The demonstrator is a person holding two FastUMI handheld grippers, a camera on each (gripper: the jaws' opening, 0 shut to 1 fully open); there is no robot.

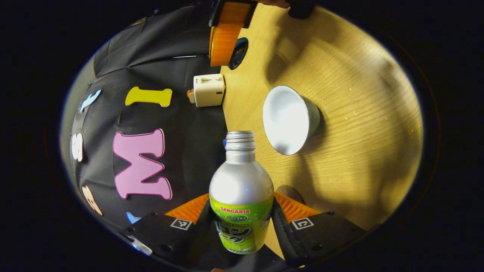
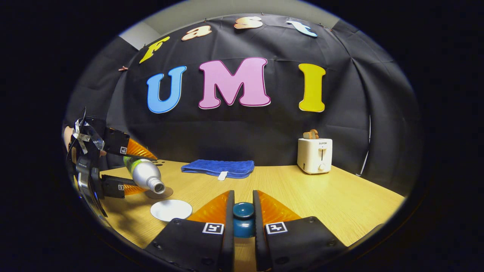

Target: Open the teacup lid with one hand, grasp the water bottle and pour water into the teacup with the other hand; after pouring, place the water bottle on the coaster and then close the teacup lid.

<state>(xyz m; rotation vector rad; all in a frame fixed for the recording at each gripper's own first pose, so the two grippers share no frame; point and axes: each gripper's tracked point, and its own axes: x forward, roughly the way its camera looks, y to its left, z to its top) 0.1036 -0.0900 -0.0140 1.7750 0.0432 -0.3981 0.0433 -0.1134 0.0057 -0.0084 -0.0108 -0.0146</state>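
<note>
1. Gripping the water bottle (image 1: 242,196) at its labelled body, the left tool (image 1: 242,223) is seen at the bottom centre of the left gripper view, both fingers pressed on the sides.
2. The bottle's uncapped neck is pointed towards the open teacup (image 1: 289,120), seen at centre frame on the wooden bench (image 1: 359,113).
3. In the right gripper view, the bottle (image 2: 143,173) is tilted mouth-down at the left edge, above the cup (image 2: 171,210) at lower left.
4. The dark teacup lid (image 2: 243,219) is clamped between the fingers of the right tool (image 2: 243,215) at bottom centre.
5. A blue cloth (image 2: 218,168) and a white toaster (image 2: 314,155) are set at the bench's far edge.
</note>
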